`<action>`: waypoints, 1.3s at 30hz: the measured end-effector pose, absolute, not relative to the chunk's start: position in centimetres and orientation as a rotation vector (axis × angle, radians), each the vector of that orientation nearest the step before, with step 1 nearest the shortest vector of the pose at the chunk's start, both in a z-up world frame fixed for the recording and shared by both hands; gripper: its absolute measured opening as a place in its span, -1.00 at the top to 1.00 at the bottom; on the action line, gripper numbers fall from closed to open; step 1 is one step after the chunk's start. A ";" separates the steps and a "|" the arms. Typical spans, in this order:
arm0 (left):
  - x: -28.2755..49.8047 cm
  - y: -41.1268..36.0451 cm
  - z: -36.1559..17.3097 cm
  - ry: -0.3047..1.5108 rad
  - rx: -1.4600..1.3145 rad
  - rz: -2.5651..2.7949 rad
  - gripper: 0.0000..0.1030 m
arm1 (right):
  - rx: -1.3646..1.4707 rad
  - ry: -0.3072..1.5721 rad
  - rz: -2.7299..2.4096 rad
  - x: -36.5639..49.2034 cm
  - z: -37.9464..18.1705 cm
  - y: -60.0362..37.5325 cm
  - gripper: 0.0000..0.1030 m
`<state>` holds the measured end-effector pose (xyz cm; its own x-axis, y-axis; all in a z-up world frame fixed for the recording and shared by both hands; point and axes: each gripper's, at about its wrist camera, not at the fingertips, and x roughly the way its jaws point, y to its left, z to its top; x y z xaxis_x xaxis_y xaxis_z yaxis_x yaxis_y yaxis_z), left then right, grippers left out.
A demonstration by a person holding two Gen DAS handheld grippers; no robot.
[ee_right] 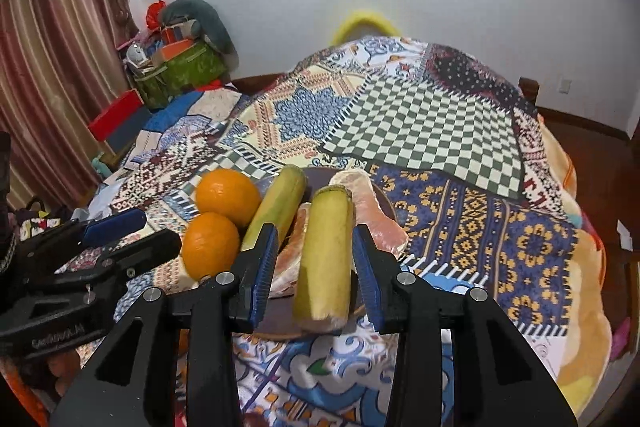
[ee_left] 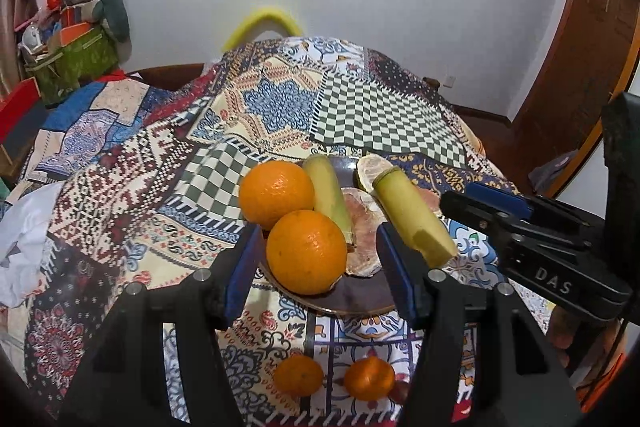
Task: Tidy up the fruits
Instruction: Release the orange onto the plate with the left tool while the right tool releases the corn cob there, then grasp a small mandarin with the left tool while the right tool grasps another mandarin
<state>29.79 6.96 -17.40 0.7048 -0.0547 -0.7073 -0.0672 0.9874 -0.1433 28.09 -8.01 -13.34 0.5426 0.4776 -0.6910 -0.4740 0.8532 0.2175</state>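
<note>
A: Where is the near banana piece (ee_right: 326,251)?

B: On the dark plate (ee_right: 276,319), between the right gripper (ee_right: 316,267)'s wide-open fingers, untouched. Its long axis runs away from the camera, cut end nearest.

A: And the left gripper (ee_left: 320,267)?

B: Open, empty, straddling the front orange (ee_left: 306,251). A second banana piece (ee_left: 328,199) lies roughly parallel.

The right tongs (ee_right: 316,267) stand open around a yellow cane piece (ee_right: 326,255) lying on the dark plate (ee_right: 280,327). Two oranges (ee_right: 228,197) sit at its left side, the left tongs (ee_right: 132,231) just beside them.
</note>
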 end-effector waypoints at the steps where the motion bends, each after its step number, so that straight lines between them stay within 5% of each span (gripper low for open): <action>1: 29.4 7.0 -17.0 0.783 -0.161 0.009 -0.14 | 0.004 0.816 0.565 27.8 -13.1 -8.1 0.32; 17: 22.7 7.6 -14.0 0.745 -0.138 0.033 -0.16 | -0.027 0.746 0.582 21.7 -9.6 -8.6 0.31; 39: 19.2 9.5 -19.9 0.900 -0.144 0.059 -0.19 | -0.141 0.954 0.698 18.8 -16.9 -3.5 0.27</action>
<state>19.17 9.55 -19.86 0.6210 -0.0094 -0.7837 -0.1116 0.9887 -0.1003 18.78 -3.49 -16.95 0.3803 0.4846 -0.7877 -0.6041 0.7751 0.1852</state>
